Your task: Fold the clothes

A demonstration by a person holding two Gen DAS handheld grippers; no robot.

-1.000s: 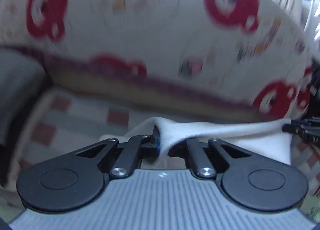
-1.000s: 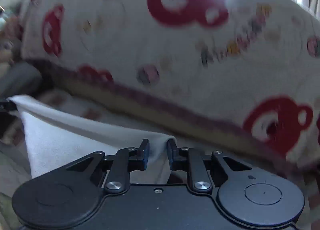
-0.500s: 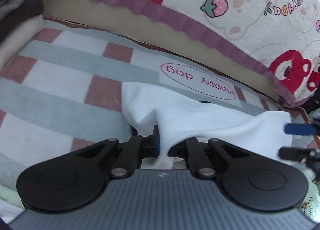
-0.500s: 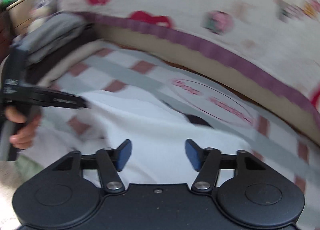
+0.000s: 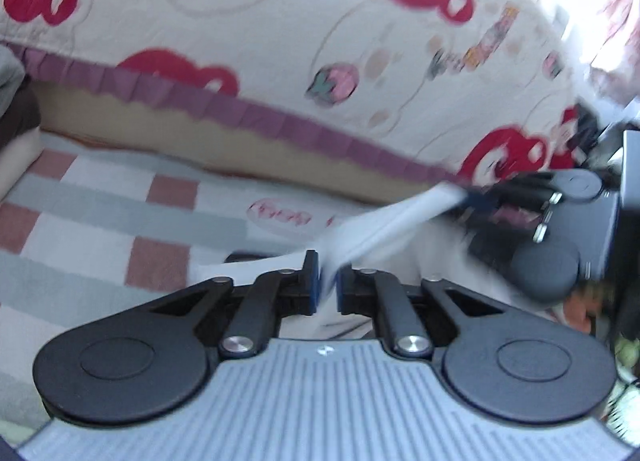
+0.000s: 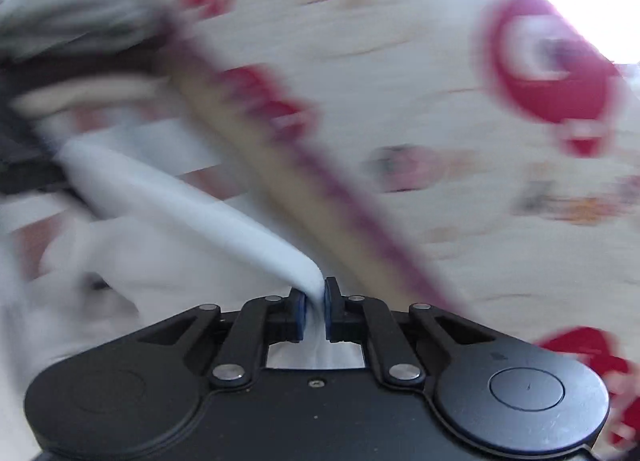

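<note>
Your right claw [image 6: 314,311] has just closed on the white garment [image 6: 192,213], your left claw [image 5: 327,281] grips it too, stretching it ready to fold

Bright daylight, heavy motion blur

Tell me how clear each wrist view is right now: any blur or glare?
Left wrist view: moderately smeared; the white cloth and right gripper streak, with glare at top right. Right wrist view: heavily smeared across the bedding, glare in the top right corner; only the gripper's body and the pinched cloth stay sharp.
</note>
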